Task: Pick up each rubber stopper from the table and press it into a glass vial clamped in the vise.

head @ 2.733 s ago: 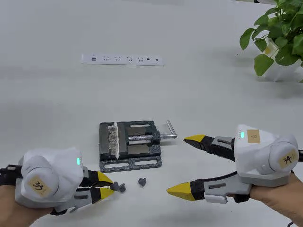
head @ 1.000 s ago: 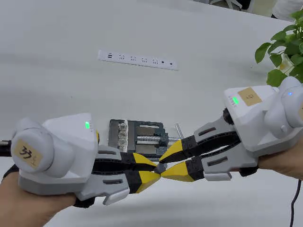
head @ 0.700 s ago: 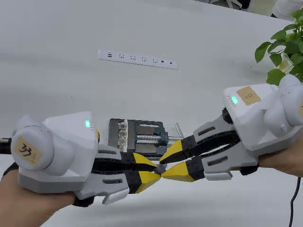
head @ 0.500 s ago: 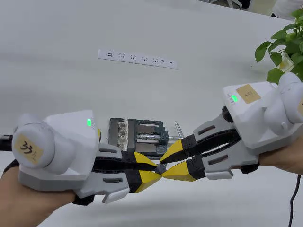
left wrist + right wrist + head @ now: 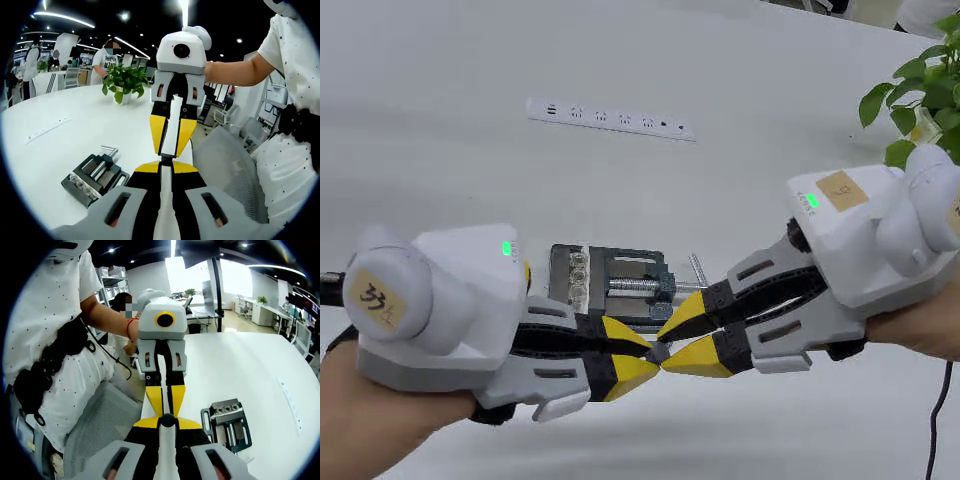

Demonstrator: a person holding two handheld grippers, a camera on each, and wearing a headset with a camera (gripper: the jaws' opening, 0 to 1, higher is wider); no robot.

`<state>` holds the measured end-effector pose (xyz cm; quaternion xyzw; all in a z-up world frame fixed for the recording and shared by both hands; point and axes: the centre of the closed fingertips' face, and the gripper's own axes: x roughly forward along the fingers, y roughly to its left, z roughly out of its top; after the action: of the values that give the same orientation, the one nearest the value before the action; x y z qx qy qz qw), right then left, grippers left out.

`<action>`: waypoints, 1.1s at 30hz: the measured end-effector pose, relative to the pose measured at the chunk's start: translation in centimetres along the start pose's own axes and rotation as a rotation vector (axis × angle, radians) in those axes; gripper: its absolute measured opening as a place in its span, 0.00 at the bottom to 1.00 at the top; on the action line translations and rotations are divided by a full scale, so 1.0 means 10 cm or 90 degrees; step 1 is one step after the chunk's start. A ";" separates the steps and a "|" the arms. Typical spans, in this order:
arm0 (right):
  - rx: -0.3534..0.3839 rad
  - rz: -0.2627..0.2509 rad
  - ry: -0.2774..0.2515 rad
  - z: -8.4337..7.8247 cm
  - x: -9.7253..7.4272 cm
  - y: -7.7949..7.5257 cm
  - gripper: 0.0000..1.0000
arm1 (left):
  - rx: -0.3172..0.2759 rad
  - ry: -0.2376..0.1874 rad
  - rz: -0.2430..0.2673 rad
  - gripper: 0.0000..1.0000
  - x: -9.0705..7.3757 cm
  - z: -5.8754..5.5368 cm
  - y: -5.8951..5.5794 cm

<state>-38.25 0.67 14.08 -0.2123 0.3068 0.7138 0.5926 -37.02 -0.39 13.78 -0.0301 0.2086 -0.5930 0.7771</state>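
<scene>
A rubber stopper (image 5: 658,352) is held in mid-air above the table (image 5: 440,170), pinched where the tips of the left hand-held gripper (image 5: 655,358) and the right hand-held gripper (image 5: 663,352) meet. Both are clenched on it, and a transfer from one to the other is judged to be in hand. The vise (image 5: 638,292), with its row of glass vials (image 5: 578,275), lies at 11 o'clock from the stopper. A power strip (image 5: 610,118) is seen at 12 o'clock and a plant (image 5: 920,90) at 2 o'clock. Next, one grip must be released and the stopper carried down over an open vial. Some seconds earlier, the grippers were well apart at table level, the right one spread wide. Over the last second the tip-to-tip pose has barely changed.
</scene>
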 end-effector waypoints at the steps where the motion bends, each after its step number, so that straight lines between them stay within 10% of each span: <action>1: 0.001 0.001 0.000 0.00 0.00 0.00 0.06 | -0.003 -0.002 -0.001 0.03 0.00 0.00 0.00; 33: -0.022 0.010 0.017 0.05 0.07 -0.01 0.05 | -0.041 -0.027 -0.006 0.03 -0.09 -0.04 0.05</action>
<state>-38.21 1.54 13.99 -0.2298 0.3042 0.7205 0.5792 -36.91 0.66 13.49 -0.0690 0.2109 -0.5889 0.7772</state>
